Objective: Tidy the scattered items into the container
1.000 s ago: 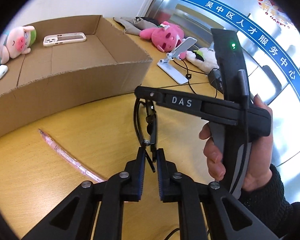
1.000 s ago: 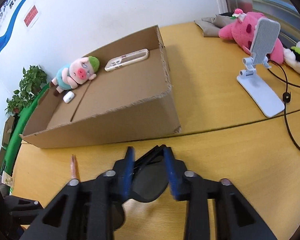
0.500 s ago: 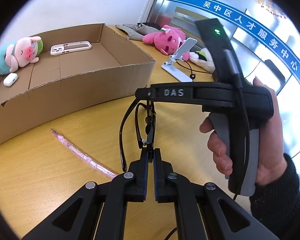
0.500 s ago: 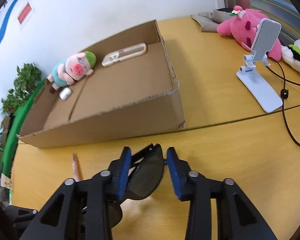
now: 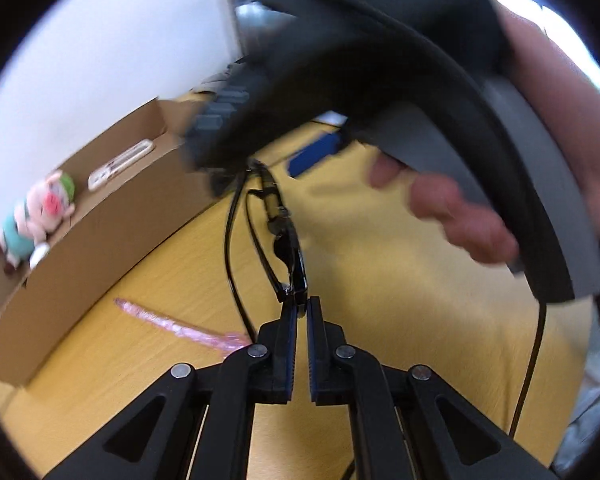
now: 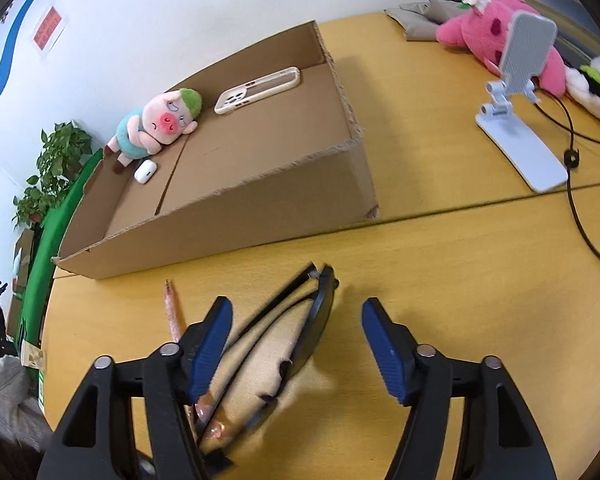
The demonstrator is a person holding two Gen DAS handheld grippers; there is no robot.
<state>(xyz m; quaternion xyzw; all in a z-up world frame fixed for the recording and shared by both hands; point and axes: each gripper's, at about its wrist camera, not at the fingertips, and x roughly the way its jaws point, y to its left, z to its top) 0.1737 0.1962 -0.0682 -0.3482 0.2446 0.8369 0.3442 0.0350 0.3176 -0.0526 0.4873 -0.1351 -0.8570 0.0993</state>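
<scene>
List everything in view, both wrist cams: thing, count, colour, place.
cardboard box: 1, brown, far side of the table
pig plush: 1, pink with teal shirt and green cap, in the box
earbud case: 1, white, in the box beside the pig
phone case: 1, cream, in the box at its back wall
sunglasses: 1, black, above the table in front of the box
pen: 1, pink, on the table in front of the box
phone stand: 1, white, table right
pink plush: 1, far right
cable: 1, black, by the stand
table: 1, yellow wood
left gripper: shut on the sunglasses
right gripper: open, fingers either side of the sunglasses
</scene>
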